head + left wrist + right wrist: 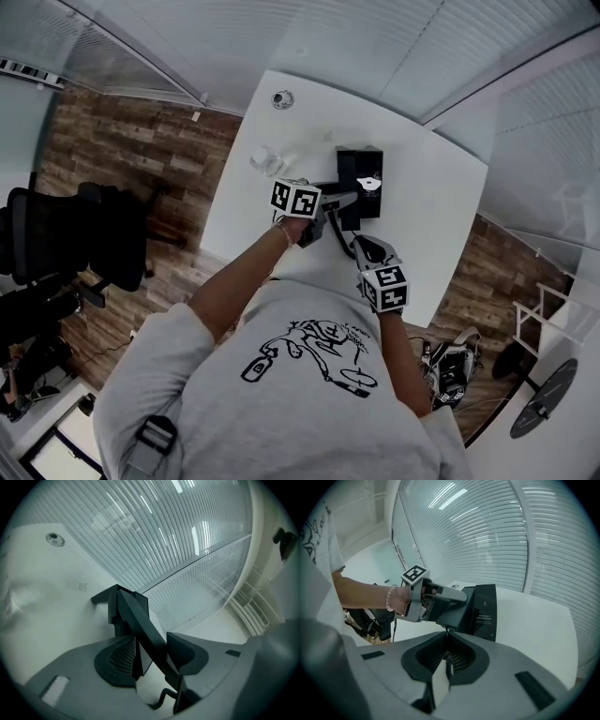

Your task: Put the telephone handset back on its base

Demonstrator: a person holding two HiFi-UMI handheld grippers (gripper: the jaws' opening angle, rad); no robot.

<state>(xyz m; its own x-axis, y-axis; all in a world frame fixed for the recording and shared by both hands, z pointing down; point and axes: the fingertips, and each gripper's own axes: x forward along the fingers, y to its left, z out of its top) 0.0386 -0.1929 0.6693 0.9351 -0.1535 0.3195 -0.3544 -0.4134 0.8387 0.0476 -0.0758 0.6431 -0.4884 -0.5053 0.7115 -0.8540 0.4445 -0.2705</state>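
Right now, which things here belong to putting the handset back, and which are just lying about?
For the job: handset, telephone base, cord.
Lying about: round table fitting, small white items, office chair.

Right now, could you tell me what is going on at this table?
A person at the white table works a gripper in each hand. The left gripper has the black handset between its jaws, next to the base, but the jaws stand apart and do not clamp it. The right gripper looks closed on the coiled cord. Whether the handset is seated yet, I cannot tell.
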